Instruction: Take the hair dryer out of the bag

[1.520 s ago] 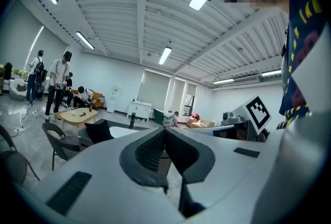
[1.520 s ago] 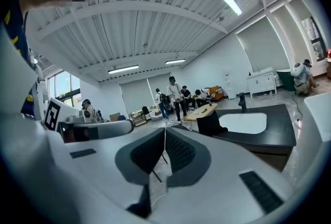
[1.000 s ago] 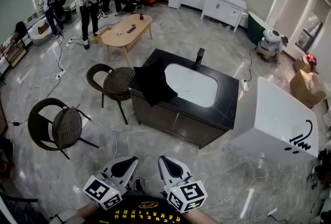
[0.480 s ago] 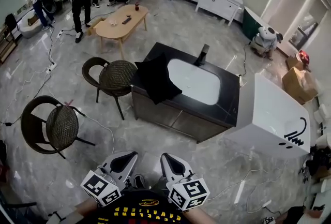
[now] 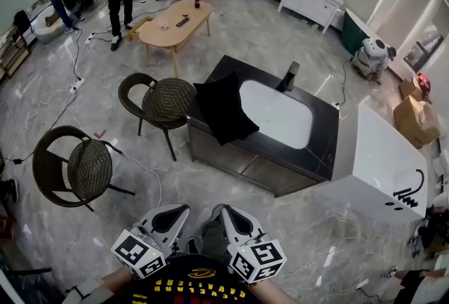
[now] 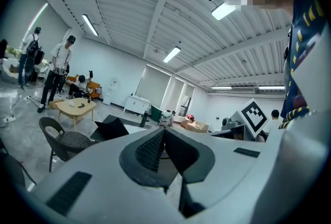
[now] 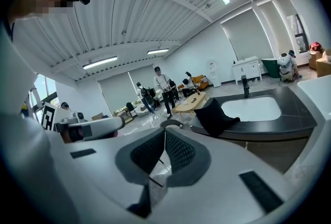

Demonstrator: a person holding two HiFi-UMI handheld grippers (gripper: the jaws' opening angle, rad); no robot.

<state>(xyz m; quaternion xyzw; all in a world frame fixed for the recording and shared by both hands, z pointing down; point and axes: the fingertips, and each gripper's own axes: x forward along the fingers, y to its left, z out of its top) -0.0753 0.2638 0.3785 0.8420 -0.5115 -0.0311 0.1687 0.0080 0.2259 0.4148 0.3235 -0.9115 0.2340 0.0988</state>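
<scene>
A black bag [image 5: 223, 107] lies on the left end of a dark counter [image 5: 319, 155] with a white basin; it also shows in the right gripper view as the black bag [image 7: 214, 114] and in the left gripper view as the black bag [image 6: 111, 127]. No hair dryer is visible. My left gripper [image 5: 170, 219] and right gripper [image 5: 233, 221] are held close to the body at the bottom of the head view, well short of the counter. Both are shut with nothing between the jaws, as the left gripper [image 6: 164, 137] and right gripper [image 7: 165, 140] show in their own views.
Two wicker chairs [image 5: 163, 102] [image 5: 81, 168] stand left of the counter. A white cabinet [image 5: 382, 162] sits at the counter's right end. Cables [image 5: 144, 169] trail over the glossy floor. A wooden coffee table [image 5: 174, 25], several people and a sofa are at the far side.
The whole scene has shifted in the head view as I walk toward the counter; the bag and counter sit slightly nearer and more to the right. Both grippers stay shut.
</scene>
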